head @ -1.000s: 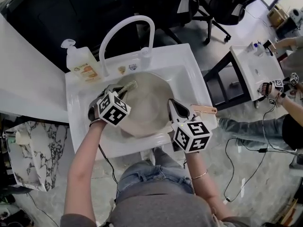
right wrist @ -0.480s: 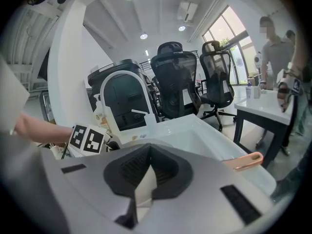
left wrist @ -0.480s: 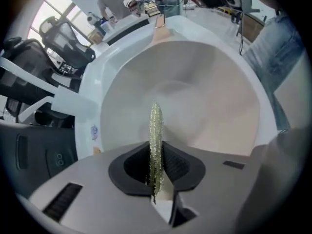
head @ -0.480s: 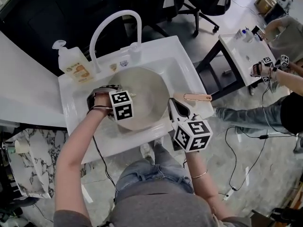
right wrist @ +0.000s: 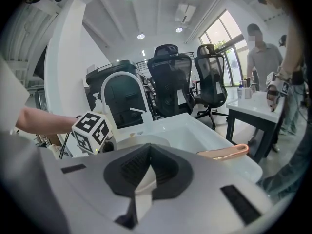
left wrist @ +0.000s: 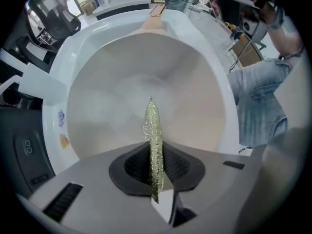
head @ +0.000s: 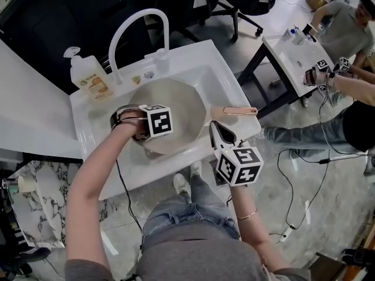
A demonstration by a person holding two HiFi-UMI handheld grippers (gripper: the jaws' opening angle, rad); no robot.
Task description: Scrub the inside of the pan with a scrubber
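- Left claw (left wrist: 155, 155): mine, clamped on the scrubber (left wrist: 154, 130), a thin glittery pad held edge-on. Its tip points down into the pan; whether it touches the pan floor I cannot tell.
- Pan (head: 176, 113): pale and round, sitting inside the sink (head: 218, 69), under my left claw. Its copper handle (head: 234, 110) sticks out right over the sink rim.
- Right claw (right wrist: 150, 167): mine, jaws closed tip to tip with nothing between them. It is held at the sink's near right edge, just near the handle but apart from it.
- Faucet (head: 132, 31): white arch at the far rim.
- Soap bottle (head: 88, 75): far left corner.
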